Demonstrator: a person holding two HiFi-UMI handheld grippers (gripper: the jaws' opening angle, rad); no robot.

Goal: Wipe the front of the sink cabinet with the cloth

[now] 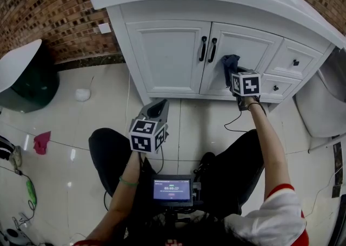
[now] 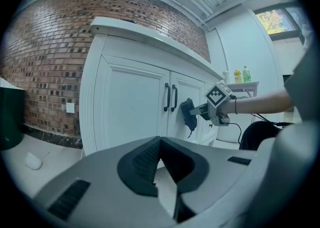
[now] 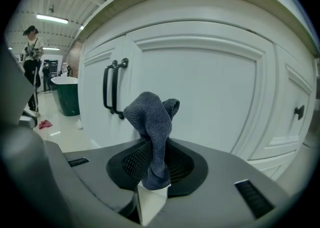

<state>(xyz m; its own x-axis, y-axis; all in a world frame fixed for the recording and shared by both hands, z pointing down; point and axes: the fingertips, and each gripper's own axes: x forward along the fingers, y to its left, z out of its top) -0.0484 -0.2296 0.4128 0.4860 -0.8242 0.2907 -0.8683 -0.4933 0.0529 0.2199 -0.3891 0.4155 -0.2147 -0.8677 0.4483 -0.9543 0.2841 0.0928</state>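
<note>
The white sink cabinet [image 1: 162,55] has two doors with black handles [image 1: 207,49] and drawers at the right. My right gripper [image 1: 233,73] is shut on a dark blue cloth [image 1: 231,65], held up against the right door [image 3: 200,96]; the cloth [image 3: 152,127] bunches up between the jaws. From the left gripper view, the cloth [image 2: 187,113] touches the right door just right of the handles [image 2: 170,96]. My left gripper [image 1: 157,108] hangs low in front of the cabinet base, shut with nothing in it.
A dark green bin [image 1: 27,77] stands at the left. A white wad [image 1: 82,94] and a pink rag [image 1: 41,142] lie on the tiled floor. A toilet [image 1: 324,104] is at the right. The brick wall [image 1: 54,7] runs behind. My knees sit below the grippers.
</note>
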